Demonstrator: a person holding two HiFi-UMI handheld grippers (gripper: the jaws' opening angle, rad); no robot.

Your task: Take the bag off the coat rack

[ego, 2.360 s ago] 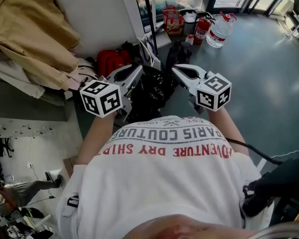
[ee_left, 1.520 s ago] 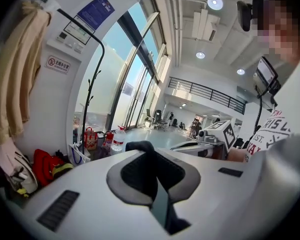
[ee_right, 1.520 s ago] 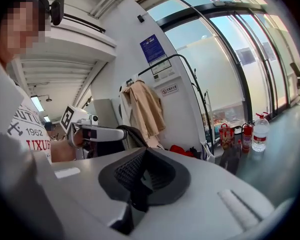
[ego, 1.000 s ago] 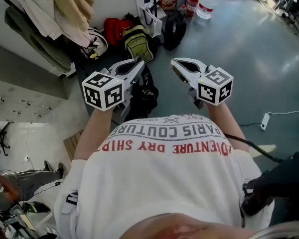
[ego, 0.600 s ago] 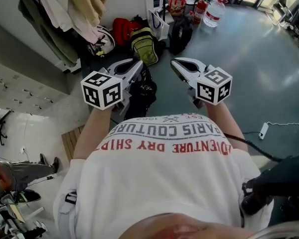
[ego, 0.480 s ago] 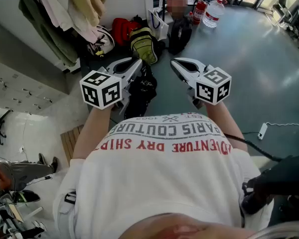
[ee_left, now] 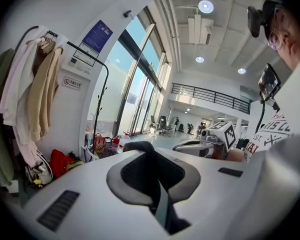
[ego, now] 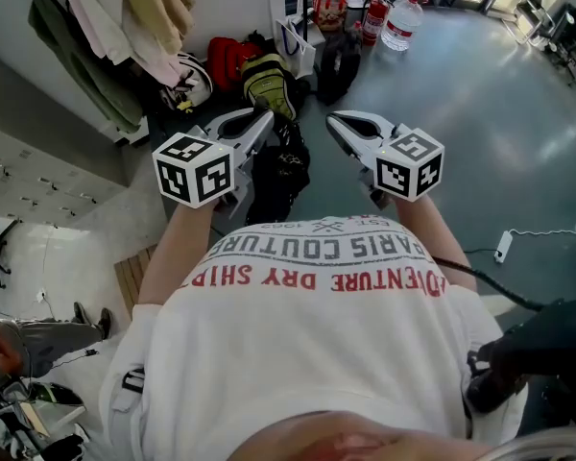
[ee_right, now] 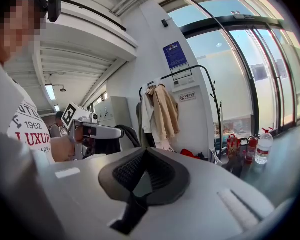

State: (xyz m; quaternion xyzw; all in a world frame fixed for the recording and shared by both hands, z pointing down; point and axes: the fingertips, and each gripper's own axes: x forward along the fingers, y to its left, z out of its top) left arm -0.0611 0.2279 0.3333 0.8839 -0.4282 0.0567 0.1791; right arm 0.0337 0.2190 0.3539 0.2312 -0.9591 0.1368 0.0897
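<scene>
Left gripper (ego: 266,119) clamped on strap of black bag (ego: 275,175) (contents unseen); right gripper (ego: 332,121) closed, empty.

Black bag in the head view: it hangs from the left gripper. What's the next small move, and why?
Probably lower the left gripper, jaws shut, until the black bag rests on the floor: its strap is pinched in those jaws, it dangles free, and the coats hang off to the left.

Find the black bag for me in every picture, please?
Head view: black bag hangs at centre, under the left gripper.
Left gripper view: only its strap, pinched at the jaw tips.
Right gripper view: left of centre, below the left gripper.
Shared landmark: the hanging beige coat.
</scene>
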